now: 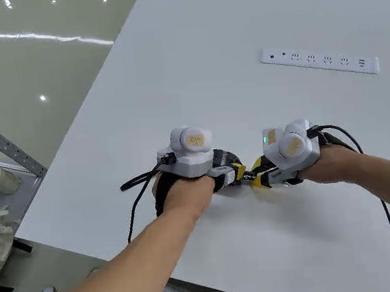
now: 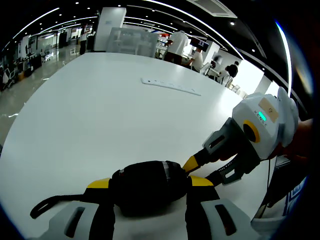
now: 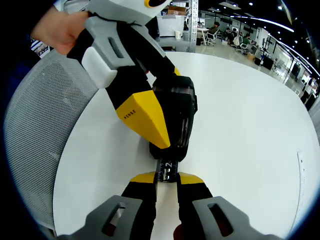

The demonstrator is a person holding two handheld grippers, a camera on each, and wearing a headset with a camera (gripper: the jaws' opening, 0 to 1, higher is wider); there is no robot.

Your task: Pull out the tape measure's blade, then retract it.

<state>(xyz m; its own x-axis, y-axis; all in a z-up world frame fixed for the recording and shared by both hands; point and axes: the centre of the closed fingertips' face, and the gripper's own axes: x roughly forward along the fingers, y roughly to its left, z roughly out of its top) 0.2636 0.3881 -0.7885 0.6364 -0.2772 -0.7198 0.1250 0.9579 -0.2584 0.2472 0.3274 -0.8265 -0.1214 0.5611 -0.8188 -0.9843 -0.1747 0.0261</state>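
- Left gripper [image 2: 150, 182], left of centre in the head view: jaws clamped across the black rubber-cased tape measure [image 3: 176, 112], holding the case down at the white bench [image 1: 195, 65]. Judged: this is the anchor for the pull.
- Short black numbered blade [image 3: 166, 169] shows just outside the case mouth. Extension judged barely begun.
- Right gripper [image 3: 167, 179], right of centre: yellow-tipped jaws pinched together on the blade end, in line with the case, which suits a straight draw.
- Surroundings: grey metal rack [image 1: 6, 149] at the left edge; grey mesh chair back [image 3: 35, 145]; black cable [image 1: 135, 198] below the left gripper; white power strip [image 1: 320, 60] upper right, well apart. Judged: none obstructs the pull line.
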